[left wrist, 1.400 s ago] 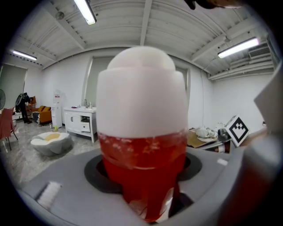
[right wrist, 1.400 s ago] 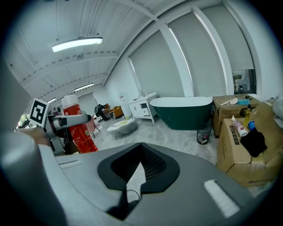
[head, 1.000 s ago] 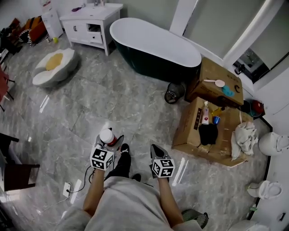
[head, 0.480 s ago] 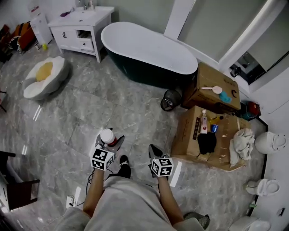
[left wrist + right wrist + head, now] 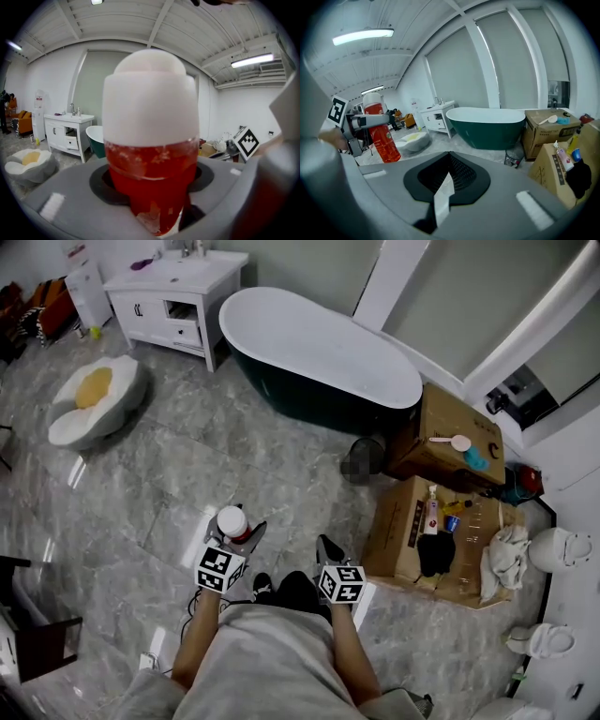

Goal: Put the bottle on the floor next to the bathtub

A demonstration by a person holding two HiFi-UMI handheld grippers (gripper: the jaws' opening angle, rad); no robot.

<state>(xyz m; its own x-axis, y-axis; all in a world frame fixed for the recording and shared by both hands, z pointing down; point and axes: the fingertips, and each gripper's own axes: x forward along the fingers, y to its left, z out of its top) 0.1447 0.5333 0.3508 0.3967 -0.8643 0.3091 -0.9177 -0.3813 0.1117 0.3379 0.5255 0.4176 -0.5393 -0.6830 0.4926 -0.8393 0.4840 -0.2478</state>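
Observation:
A red bottle [image 5: 232,524] with a white cap stands upright between the jaws of my left gripper [image 5: 234,532], which is shut on it. In the left gripper view the bottle [image 5: 150,164] fills the middle. From the right gripper view the same bottle [image 5: 383,133] shows at left, held above the floor. My right gripper [image 5: 324,547] is shut with nothing in it, beside the left one. The dark green bathtub [image 5: 319,357] with a white inside stands ahead on the grey marble floor [image 5: 187,465]; it also appears as the bathtub [image 5: 490,126] ahead of the right gripper.
A white vanity cabinet [image 5: 173,292] stands left of the tub. An egg-shaped cushion [image 5: 92,399] lies on the floor at left. Cardboard boxes [image 5: 441,521] with small items and a black wire basket [image 5: 361,460] sit right of the tub. A cable and socket lie near my feet.
Both grippers and the held bottle have moved forward across the floor toward the bathtub. The left gripper's hold on the bottle is unchanged.

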